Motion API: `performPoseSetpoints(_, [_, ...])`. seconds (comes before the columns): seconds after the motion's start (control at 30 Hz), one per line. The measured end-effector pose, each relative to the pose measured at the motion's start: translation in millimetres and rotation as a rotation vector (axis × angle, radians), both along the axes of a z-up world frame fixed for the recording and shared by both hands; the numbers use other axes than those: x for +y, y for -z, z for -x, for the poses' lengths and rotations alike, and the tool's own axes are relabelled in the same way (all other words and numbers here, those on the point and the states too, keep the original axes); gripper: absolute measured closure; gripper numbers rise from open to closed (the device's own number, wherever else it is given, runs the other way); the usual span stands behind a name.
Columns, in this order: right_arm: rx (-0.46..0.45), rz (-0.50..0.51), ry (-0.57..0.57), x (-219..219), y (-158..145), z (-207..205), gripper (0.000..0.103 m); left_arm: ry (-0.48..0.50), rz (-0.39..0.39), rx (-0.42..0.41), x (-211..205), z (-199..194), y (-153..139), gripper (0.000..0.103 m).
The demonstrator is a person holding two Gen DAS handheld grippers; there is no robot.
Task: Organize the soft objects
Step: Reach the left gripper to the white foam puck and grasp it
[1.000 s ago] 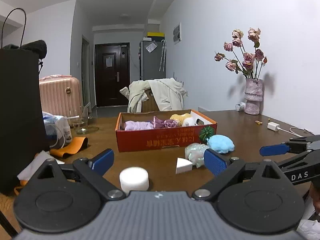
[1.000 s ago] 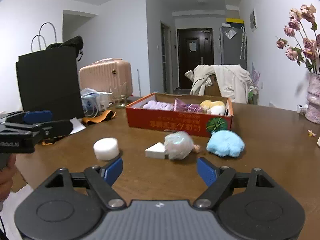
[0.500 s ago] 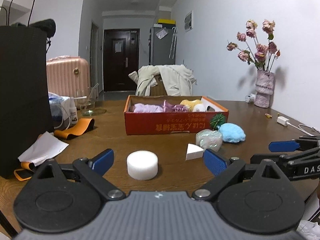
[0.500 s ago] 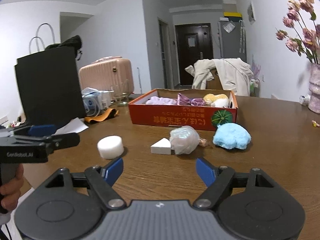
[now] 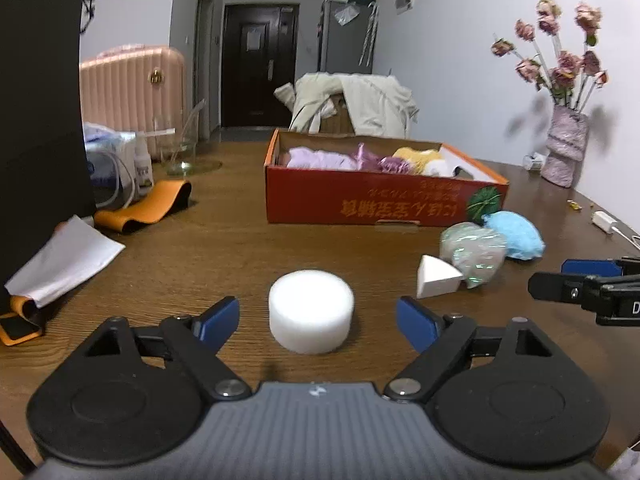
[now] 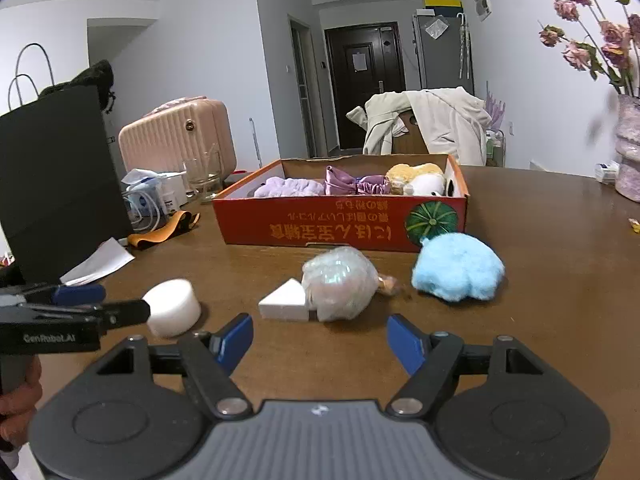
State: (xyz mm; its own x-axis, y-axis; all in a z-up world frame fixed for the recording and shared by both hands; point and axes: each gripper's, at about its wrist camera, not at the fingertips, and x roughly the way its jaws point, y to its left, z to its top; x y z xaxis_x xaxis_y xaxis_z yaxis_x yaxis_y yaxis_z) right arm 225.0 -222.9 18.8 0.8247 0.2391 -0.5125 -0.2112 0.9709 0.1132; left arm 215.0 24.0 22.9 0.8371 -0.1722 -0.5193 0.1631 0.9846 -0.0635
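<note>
A white round sponge (image 5: 311,317) sits on the wooden table (image 5: 224,248), just ahead of my open, empty left gripper (image 5: 318,322). A white wedge sponge (image 5: 436,277), a shiny wrapped ball (image 5: 474,253) and a blue fluffy puff (image 5: 516,234) lie to its right. In the right wrist view my open, empty right gripper (image 6: 320,342) faces the wedge (image 6: 286,303), the wrapped ball (image 6: 340,282) and the blue puff (image 6: 458,267). The round sponge (image 6: 173,307) is at left. The red box (image 6: 340,222) behind holds several soft items.
A black bag (image 5: 40,92), white paper (image 5: 64,258) and an orange band (image 5: 148,208) lie at the left. A vase of dried flowers (image 5: 566,148) stands at the far right. A white charger (image 5: 604,222) is near the right edge. The left gripper's finger (image 6: 80,314) shows beside the round sponge.
My left gripper has moved forward and down toward the round sponge, now between its open fingers' line. My right gripper has moved closer to the wedge and wrapped ball.
</note>
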Motion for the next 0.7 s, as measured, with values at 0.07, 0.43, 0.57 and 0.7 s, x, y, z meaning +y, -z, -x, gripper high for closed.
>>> performPoseSetpoints(0.07, [0.001,-0.002,0.000,2.1,1.9,-13.5,0.030,0.002,0.005,0.012,1.5,-9.4,3.3,0.017])
performPoseSetpoints(0.43, [0.031,-0.015,0.036,6.5,15.8,-81.3,0.037,0.005,0.019,0.083,4.7,-45.8,18.7,0.044])
performPoseSetpoints(0.57, [0.058,-0.046,0.021,6.5,20.2,-90.9,0.059,0.008,0.028,0.080,4.3,-49.0,19.1,0.046])
performPoseSetpoints(0.7, [0.056,-0.041,0.026,6.3,22.5,-90.2,0.068,0.005,0.027,0.079,3.9,-49.0,18.9,0.047])
